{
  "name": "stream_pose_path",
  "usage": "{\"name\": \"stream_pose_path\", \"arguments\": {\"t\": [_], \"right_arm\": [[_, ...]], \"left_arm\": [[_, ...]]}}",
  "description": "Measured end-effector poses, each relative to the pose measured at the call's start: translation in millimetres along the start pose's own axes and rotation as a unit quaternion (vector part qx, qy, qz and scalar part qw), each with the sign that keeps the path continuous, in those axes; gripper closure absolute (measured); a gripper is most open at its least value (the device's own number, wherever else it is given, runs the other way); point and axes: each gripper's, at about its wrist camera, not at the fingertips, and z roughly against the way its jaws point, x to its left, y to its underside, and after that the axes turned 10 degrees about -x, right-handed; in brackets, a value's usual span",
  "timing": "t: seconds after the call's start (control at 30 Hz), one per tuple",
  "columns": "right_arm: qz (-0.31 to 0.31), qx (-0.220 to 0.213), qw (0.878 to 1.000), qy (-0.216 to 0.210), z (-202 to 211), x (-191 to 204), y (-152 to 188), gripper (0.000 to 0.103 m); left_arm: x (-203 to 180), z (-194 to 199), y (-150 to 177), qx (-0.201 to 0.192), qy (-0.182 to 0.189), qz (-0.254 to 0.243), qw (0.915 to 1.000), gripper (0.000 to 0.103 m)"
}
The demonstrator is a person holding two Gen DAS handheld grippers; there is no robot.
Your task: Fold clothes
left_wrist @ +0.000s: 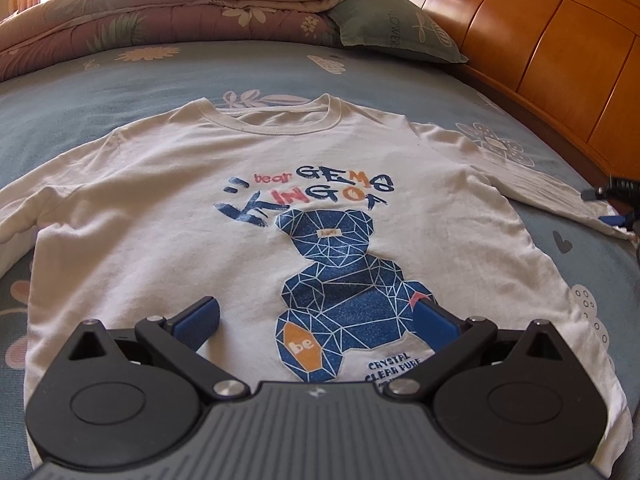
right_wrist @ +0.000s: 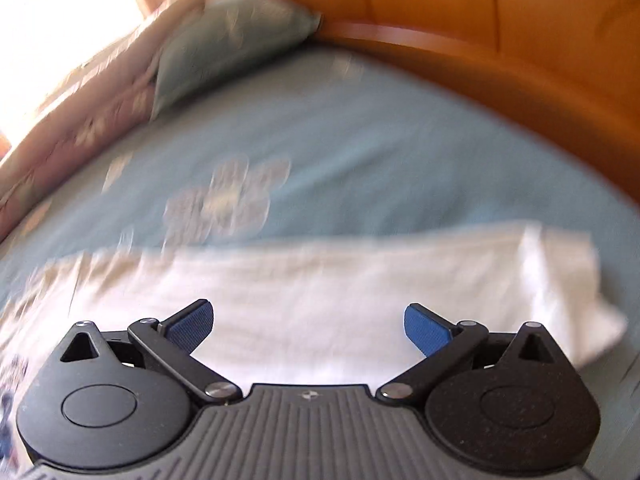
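A white T-shirt [left_wrist: 160,208] with a blue geometric bear print [left_wrist: 340,280] lies flat, face up, on the blue bedsheet, collar toward the far side. My left gripper [left_wrist: 320,320] hovers open over the shirt's lower half, nothing between its blue pads. At the right edge of the left wrist view the other gripper's tip [left_wrist: 612,194] sits by the end of the shirt's right sleeve [left_wrist: 532,188]. In the blurred right wrist view my right gripper [right_wrist: 308,324] is open just above that white sleeve [right_wrist: 360,272], which runs across the frame.
A blue floral sheet [left_wrist: 120,80] covers the bed. A folded pink quilt [left_wrist: 160,12] and a grey-green pillow [left_wrist: 392,28] lie at the far end. A curved wooden headboard [left_wrist: 540,48] bounds the right side. Bright window light comes from the far left.
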Motion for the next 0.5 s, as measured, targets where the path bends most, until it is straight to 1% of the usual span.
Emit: {"name": "stream_pose_path", "arguments": {"t": [0.07,0.2,0.3,0.4,0.47,0.5], "right_arm": [[-0.003,0.001,1.0,0.002,6,-2,7,0.0],[-0.034,-0.005,0.999,0.011,19,0,1,0.0],[-0.038,-0.013,0.999,-0.007,22,6,-1,0.0],[-0.045,0.002,0.999,-0.028,15,13,0,0.0],[-0.039,0.016,0.999,-0.026,12,15,7,0.0],[-0.034,0.016,0.999,-0.023,13,15,10,0.0]], "left_arm": [[1,1,0,0.0,0.001,0.004,1.0,0.001],[1,2,-1,0.0,0.006,0.012,0.9999,0.001],[1,2,-1,0.0,0.006,0.012,0.9999,0.001],[2,2,-1,0.0,0.007,0.016,0.9999,0.001],[3,2,-1,0.0,0.008,0.018,0.9998,0.001],[3,2,-1,0.0,0.008,0.019,0.9998,0.001]]}}
